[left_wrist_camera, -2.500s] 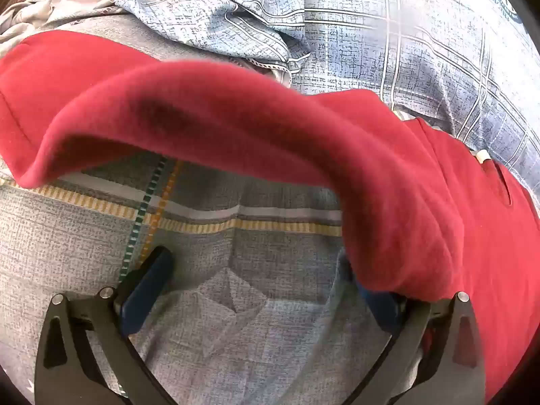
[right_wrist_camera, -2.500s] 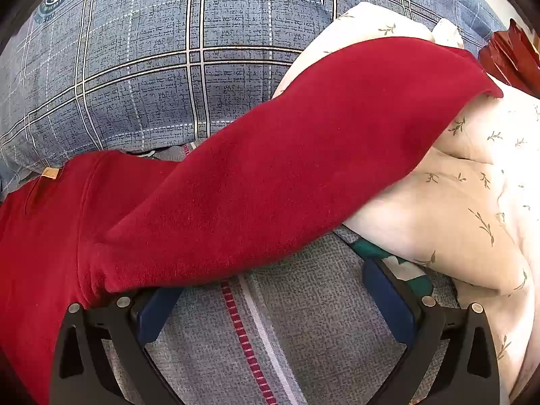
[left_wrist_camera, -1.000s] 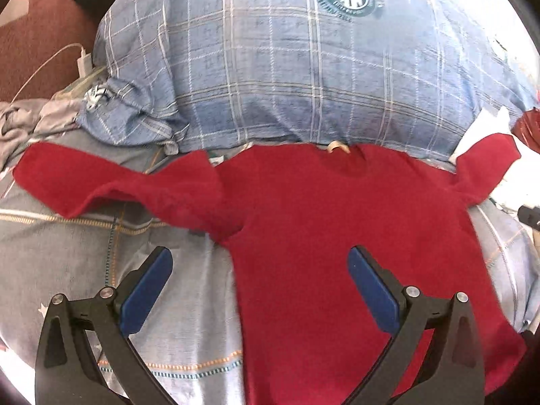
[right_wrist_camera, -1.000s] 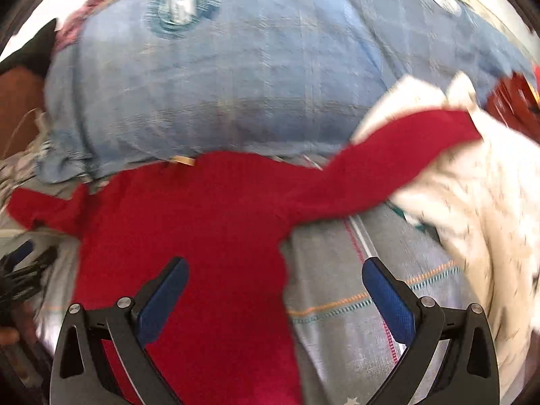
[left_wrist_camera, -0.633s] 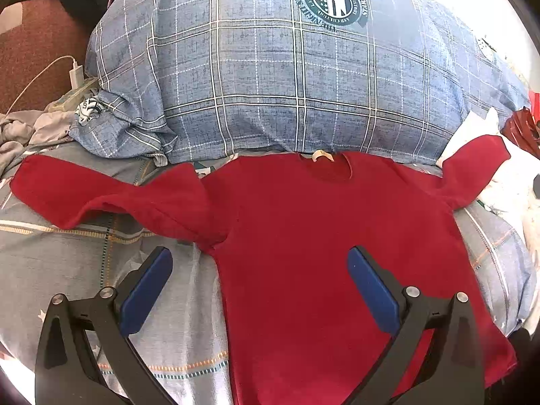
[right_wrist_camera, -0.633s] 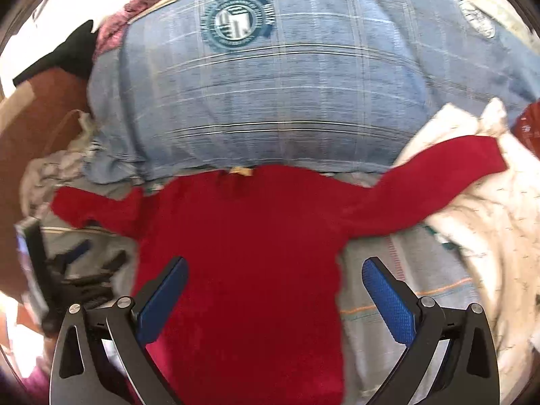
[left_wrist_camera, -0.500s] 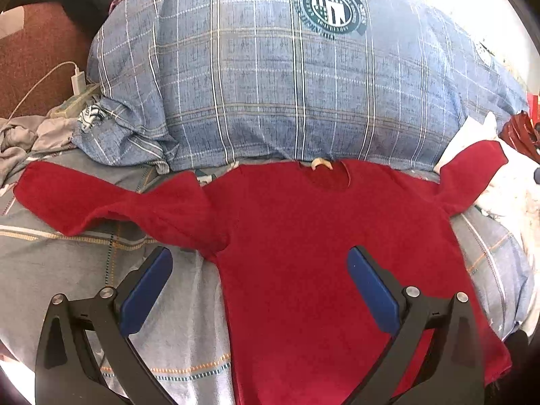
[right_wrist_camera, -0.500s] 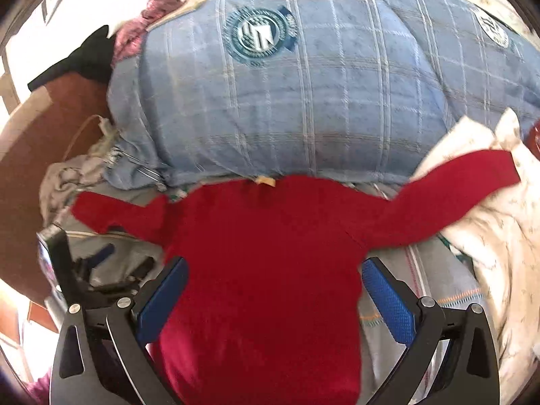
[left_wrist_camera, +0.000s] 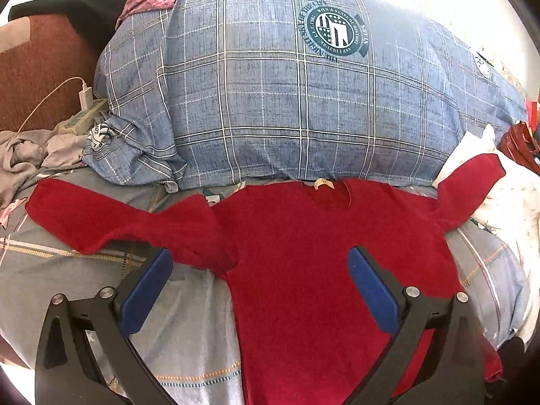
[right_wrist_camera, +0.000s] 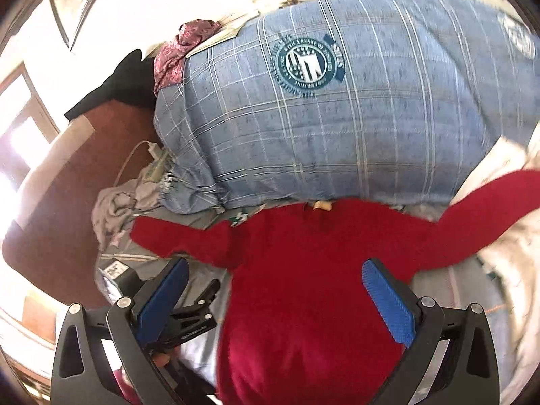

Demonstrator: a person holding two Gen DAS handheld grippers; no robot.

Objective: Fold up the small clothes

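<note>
A small red long-sleeved sweater [left_wrist_camera: 314, 253] lies flat on the grey bed sheet [left_wrist_camera: 189, 330], neck toward the pillow, both sleeves spread out to the sides. Its right sleeve tip rests on a white floral cloth [left_wrist_camera: 509, 199]. My left gripper [left_wrist_camera: 258, 283] is open and empty, held above the sweater's lower left part. My right gripper [right_wrist_camera: 273, 290] is open and empty, held high over the sweater [right_wrist_camera: 303, 287]. The left gripper also shows in the right wrist view [right_wrist_camera: 192, 314], low at the left.
A big blue plaid pillow [left_wrist_camera: 303, 101] lies right behind the sweater's neck. Crumpled grey clothes [left_wrist_camera: 30, 152], a charger and power strip [left_wrist_camera: 84, 108] sit at the back left. A red bag [left_wrist_camera: 519, 141] is at the far right. The bed's left edge and brown floor [right_wrist_camera: 67, 202] show.
Both grippers have pulled back and up from the spread sleeves, so the whole sweater is in view. The right gripper has kept rising and swung left. The sweater lies still.
</note>
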